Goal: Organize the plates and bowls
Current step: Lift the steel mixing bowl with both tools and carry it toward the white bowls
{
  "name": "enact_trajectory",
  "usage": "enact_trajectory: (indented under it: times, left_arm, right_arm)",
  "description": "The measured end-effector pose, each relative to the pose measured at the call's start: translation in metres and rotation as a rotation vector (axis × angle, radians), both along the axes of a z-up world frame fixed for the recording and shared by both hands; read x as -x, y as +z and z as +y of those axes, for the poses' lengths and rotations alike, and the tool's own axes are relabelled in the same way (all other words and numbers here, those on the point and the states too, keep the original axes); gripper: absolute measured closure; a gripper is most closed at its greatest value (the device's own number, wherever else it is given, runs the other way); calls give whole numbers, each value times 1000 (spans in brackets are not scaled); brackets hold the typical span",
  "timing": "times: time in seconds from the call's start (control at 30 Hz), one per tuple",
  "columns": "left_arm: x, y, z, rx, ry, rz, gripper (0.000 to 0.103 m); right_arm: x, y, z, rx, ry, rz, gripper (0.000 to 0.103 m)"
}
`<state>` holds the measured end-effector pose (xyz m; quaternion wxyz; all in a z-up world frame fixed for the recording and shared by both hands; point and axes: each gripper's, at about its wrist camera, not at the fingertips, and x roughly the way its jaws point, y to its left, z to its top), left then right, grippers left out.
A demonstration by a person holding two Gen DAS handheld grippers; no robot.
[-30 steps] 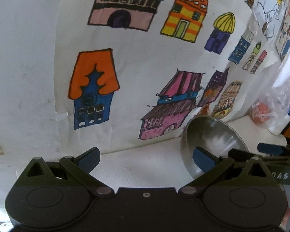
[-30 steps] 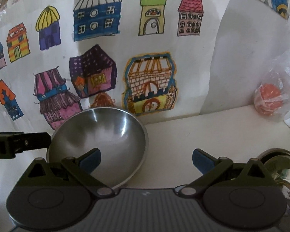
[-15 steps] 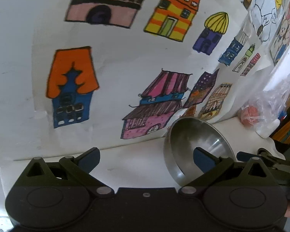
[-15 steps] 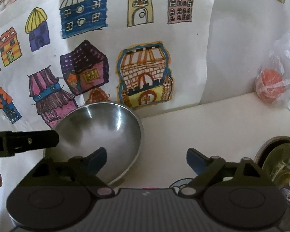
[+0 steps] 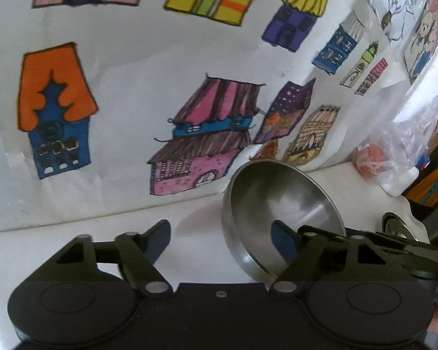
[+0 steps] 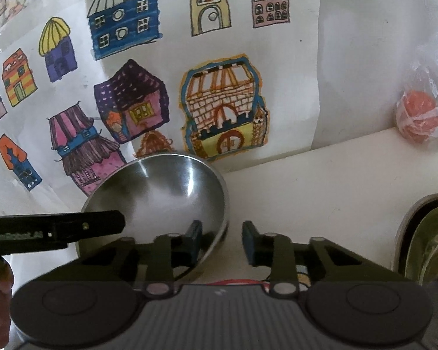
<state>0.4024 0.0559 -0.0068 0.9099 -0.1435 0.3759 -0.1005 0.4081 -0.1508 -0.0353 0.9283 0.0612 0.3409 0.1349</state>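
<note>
A: On the white counter (image 6: 321, 180), against the wall of house drawings (image 6: 219, 108): one steel bowl (image 6: 160, 192), tilted, its open face turned up and toward the right wrist camera, far rim near the paper.

B: Same bowl (image 5: 280, 204) from the left wrist view. It stands on edge, leaning, at the right of the frame. Left gripper (image 5: 222, 234)?

A: Jaws spread wide, nothing between them. Its right blue pad (image 5: 280, 240) sits in front of the bowl's hollow; the left one hangs over bare counter (image 5: 195, 248). Contact with the steel cannot be told.

B: Right gripper (image 6: 223, 240): jaws partly drawn together, straddling the bowl's near right rim. Left pad (image 6: 194, 240) shows against the inside of the bowl, right pad (image 6: 249, 242) outside it, over the counter.

A: Gripping?

B: A gap shows between rim and outer pad. Not clamped on the metal, as far as the view shows.

A: The left gripper's finger (image 6: 73, 227) crosses the right view as a dark bar, over the bowl's left edge.

B: Elsewhere: a round metal vessel (image 6: 423, 239) at the right margin, partly cut off. Farther back, a clear plastic bag (image 6: 423, 99) holding something orange-red, resting in the corner by the wall.

A: Same bag (image 5: 394, 148) in the left view, well apart from the bowl.
</note>
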Motion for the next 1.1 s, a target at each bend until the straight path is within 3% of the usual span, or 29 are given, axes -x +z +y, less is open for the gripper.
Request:
enact_trajectory:
  times: [0.03,0.1,0.27,0.53,0.73,0.97,1.1]
  left_arm:
    - [0,0,-1,-4,-4,0,36]
    - [-3,0,-5,-4,-12,7,52]
    - [-5,-1,-11,12,-41,32,71]
    - [-3,3,-16,22,-35,43,72]
    - [11,29,-15,32,-23,-16,72]
    - [55,67,-15,32,-48,-86,72]
    - [89,78,-18,42,-73,-84,72]
  right_arm:
    - [1,0,1,-7,5,1,81]
    - [1,0,5,-16,6,1,81]
    - [6,3,8,-21,5,-5,81]
    - [23,22,-5,-67,-11,-47,83]
    - [51,51,-11,-94,-1,-100,84]
    - [105,70,-22,-120,42,-86,84]
    - [144,69,-29,-146,63,-52,84]
